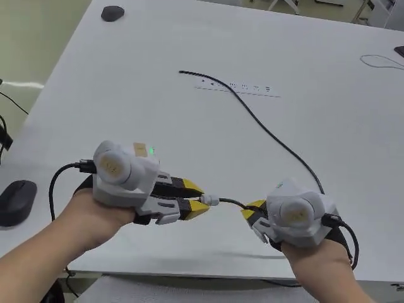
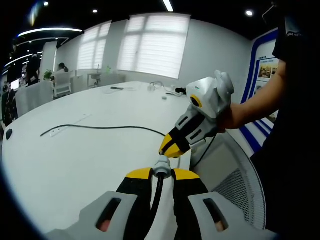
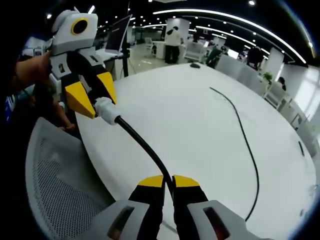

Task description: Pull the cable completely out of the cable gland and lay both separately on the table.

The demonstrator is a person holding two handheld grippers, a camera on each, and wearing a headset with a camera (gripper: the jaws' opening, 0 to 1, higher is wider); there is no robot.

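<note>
From the head view, the left gripper has its yellow-tipped jaws pressed onto the small pale cable gland, held in the air just over the near edge of the white table. Just right of the gland, the right gripper pinches the black cable, which is still seated in the gland. Past that gripper the cable lies on the table and runs well away from the gland to its free end at the far side. A dark computer mouse sits on the table far to the gland's left. In the left gripper view, the left gripper clamps the cable gland at its very tips, and a black strand shows between the jaws behind the gland. The right gripper is just beyond the gland, and the cable curves over the table further off. In the right gripper view, the right gripper is closed on the cable. The cable rises to the cable gland, which is gripped in the left gripper. A mesh chair is below the gland, beside the table.
</note>
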